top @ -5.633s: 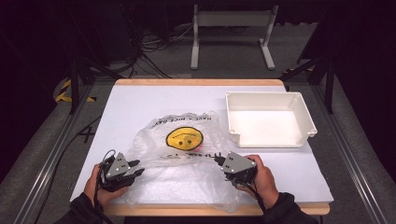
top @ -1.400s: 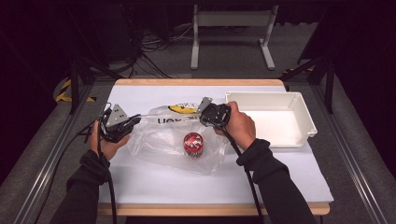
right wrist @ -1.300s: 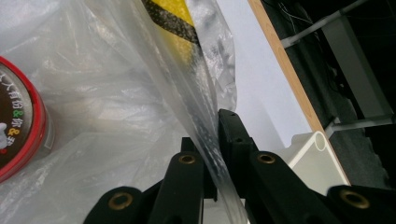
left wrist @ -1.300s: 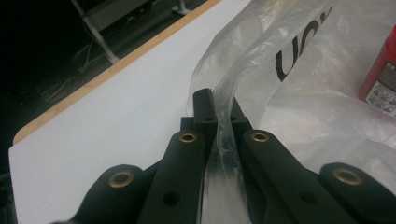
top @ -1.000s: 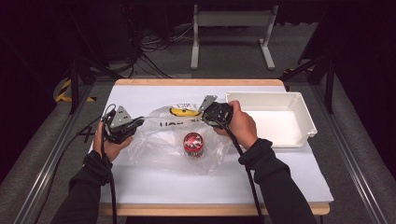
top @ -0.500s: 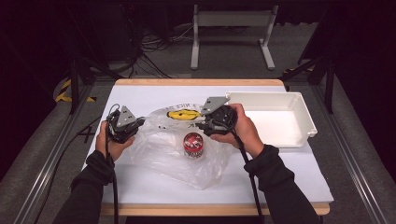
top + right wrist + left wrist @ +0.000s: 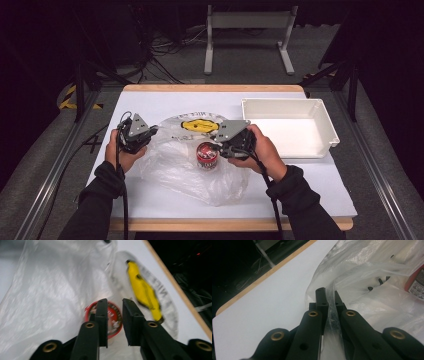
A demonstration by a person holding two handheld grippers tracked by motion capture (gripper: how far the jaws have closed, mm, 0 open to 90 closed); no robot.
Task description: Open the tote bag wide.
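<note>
left fingers (image 7: 329,296): pinching plastic bag (image 7: 190,170) edge, fold visible between pads | right fingers (image 7: 113,315): parted, just been closing, nothing between, red can (image 7: 110,317) directly beyond | high view: white tray (image 7: 320,112) right of fingers, on tabletop (image 7: 150,102)

The table (image 7: 150,107) is white, with a light wood edge at the far side. On it lies a plastic bag (image 7: 185,170) that is clear and a bit milky, with shiny wrinkles. The bag has a bright yellow picture (image 7: 200,125) on it and dark letters around the yellow. Inside the bag is a red can (image 7: 206,155) with a silver top and a white label with small black print. The tray (image 7: 287,127) is all white. The left gripper (image 7: 145,134) and the right gripper (image 7: 220,146) are black, each with a grey plate on top and small gold rings on the jaws. The sleeves (image 7: 295,200) are dark grey. The floor (image 7: 240,65) is grey.
</note>
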